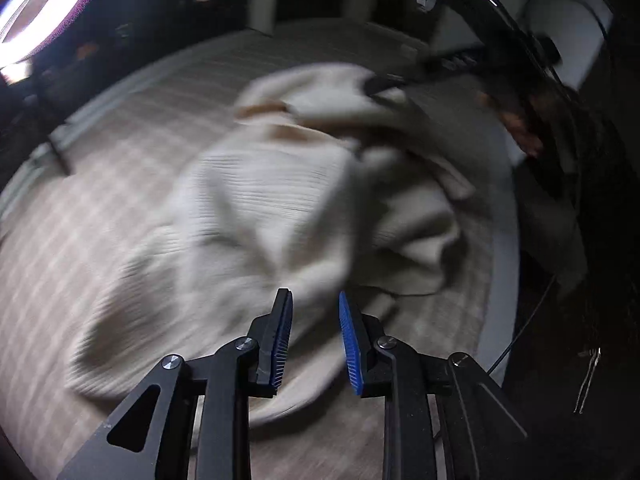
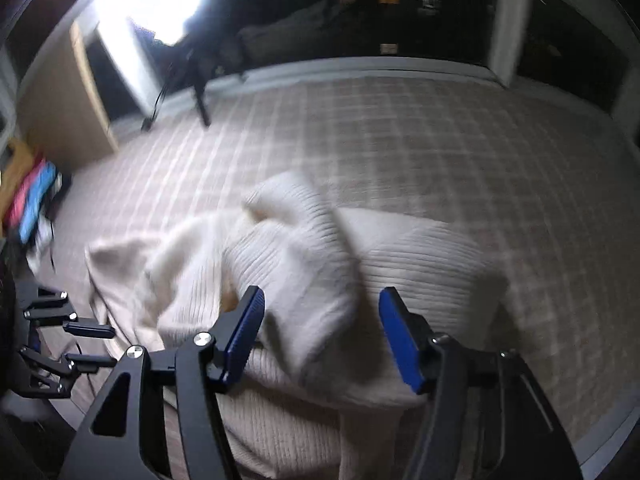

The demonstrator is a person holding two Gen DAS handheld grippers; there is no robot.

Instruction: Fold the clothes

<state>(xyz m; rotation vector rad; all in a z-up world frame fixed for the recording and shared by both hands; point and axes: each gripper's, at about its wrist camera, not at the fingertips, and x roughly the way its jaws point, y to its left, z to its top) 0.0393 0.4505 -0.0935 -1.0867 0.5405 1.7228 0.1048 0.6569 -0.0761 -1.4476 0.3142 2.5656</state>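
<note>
You work in home bedroom. Bed with plaid cover (image 2: 460, 152) fills both views, pale frame edge (image 2: 360, 66) along far side. Wooden cabinet (image 2: 60, 112) stands beside it, bright clothes pile (image 2: 32, 200) on floor. Ring light (image 1: 52, 4) on stand suggests staged recording setup.

Left tongs (image 1: 315, 336): jaws parted by a narrow gap, blue ribbed pads (image 1: 282, 340) facing each other, nothing between them. Right tongs (image 2: 322, 336): jaws spread wide, blue pads (image 2: 244, 338) angled outward, nothing clamped. In the right wrist view the left tongs (image 2: 90, 344) appear at the lower left edge, fingers apart. The person's hand (image 1: 520, 128) shows, blurred, at the far right of the left wrist view.
</note>
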